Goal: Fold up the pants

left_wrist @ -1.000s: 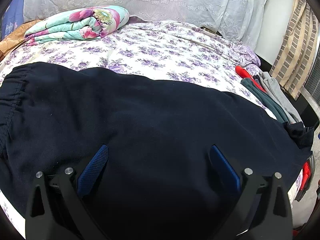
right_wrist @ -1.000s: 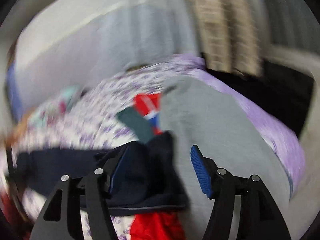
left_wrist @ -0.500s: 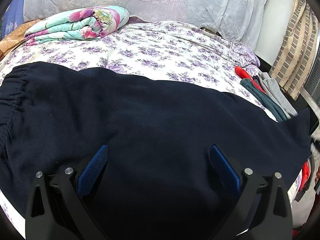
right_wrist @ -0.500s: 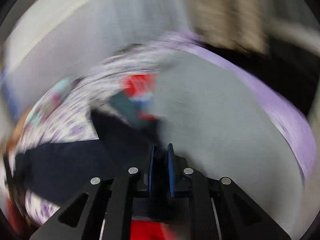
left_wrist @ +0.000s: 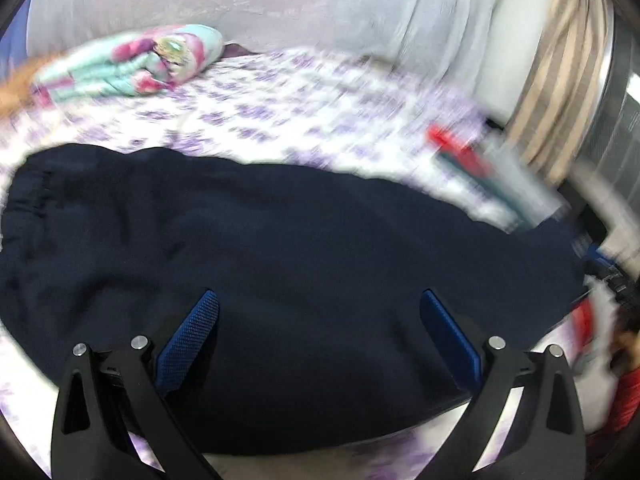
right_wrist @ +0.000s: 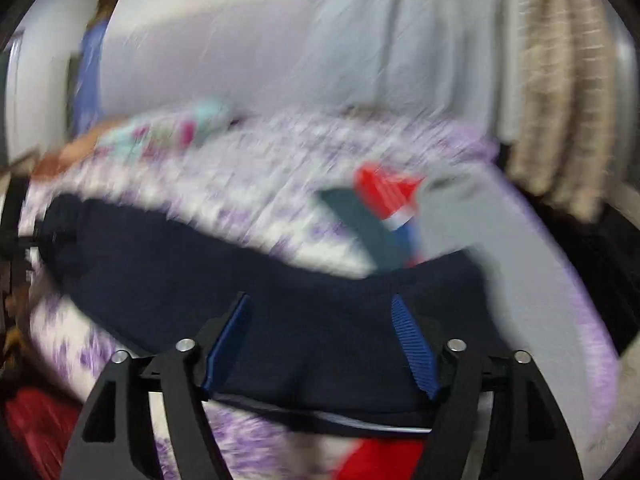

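Both tools released over the navy pants, frames blurred.
Right tool (right_wrist: 320, 344): jaws just opened wide, pants (right_wrist: 168, 276) under and between them, pads not pressing. Left tool (left_wrist: 320, 340): spread wide above the pants (left_wrist: 280, 248), nothing gripped. Pants flat on the floral bed (left_wrist: 280, 120); folded clothes (right_wrist: 384, 200) beyond the right tool.

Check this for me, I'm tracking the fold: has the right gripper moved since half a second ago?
Yes. The right gripper has pulled back: the red garment sits higher and farther off. Its jaws have just been opening over the navy pants.
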